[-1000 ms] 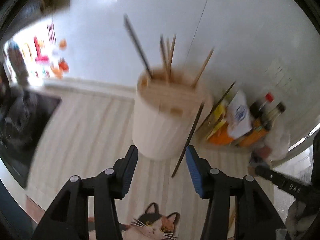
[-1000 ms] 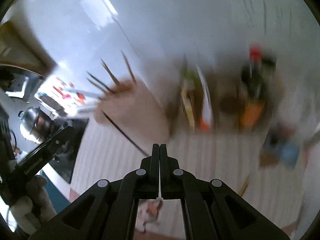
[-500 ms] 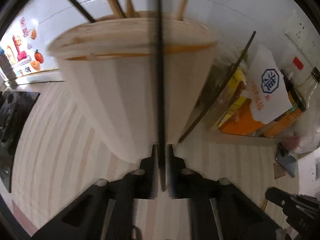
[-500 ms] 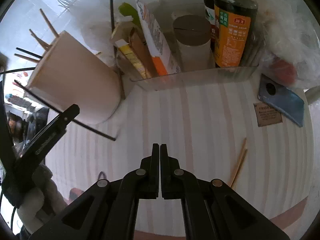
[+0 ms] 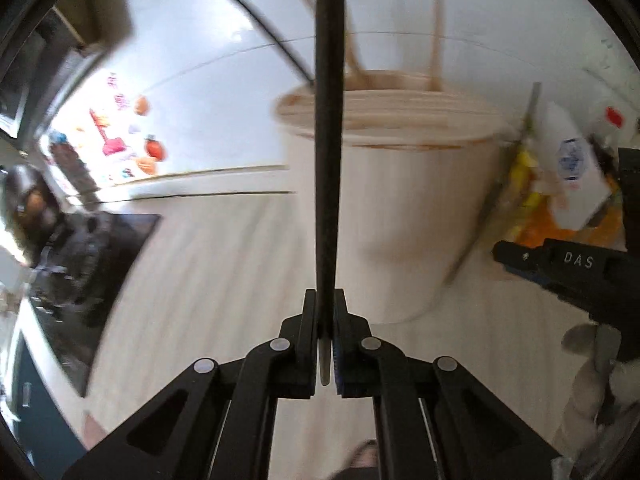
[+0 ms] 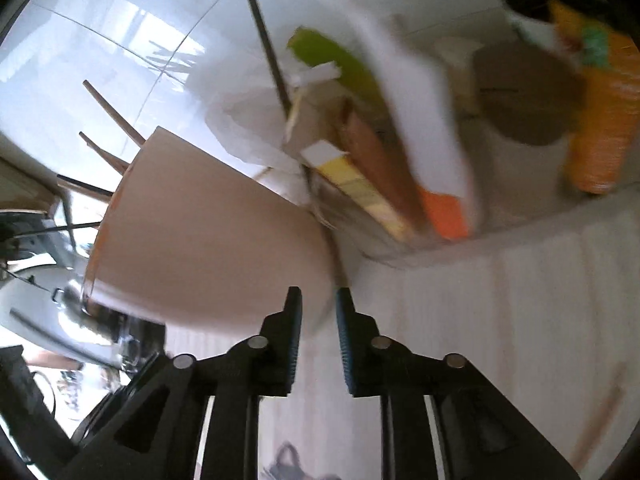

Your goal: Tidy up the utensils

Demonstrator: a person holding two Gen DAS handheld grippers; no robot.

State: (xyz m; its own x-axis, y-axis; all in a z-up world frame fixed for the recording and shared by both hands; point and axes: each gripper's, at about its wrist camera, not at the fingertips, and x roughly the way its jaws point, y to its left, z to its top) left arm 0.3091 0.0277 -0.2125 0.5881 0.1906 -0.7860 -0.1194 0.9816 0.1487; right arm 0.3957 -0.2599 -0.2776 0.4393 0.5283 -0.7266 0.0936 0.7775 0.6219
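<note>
While the left gripper clamps a dark chopstick pointing straight ahead, the beige holder beyond contains wooden chopsticks. The right gripper, jaws just opening and empty, faces the holder's base.

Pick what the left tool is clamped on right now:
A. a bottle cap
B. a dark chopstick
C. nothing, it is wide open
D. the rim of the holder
B. In the left wrist view the left tool is shut on a dark chopstick that runs straight up in front of the holder.
</note>
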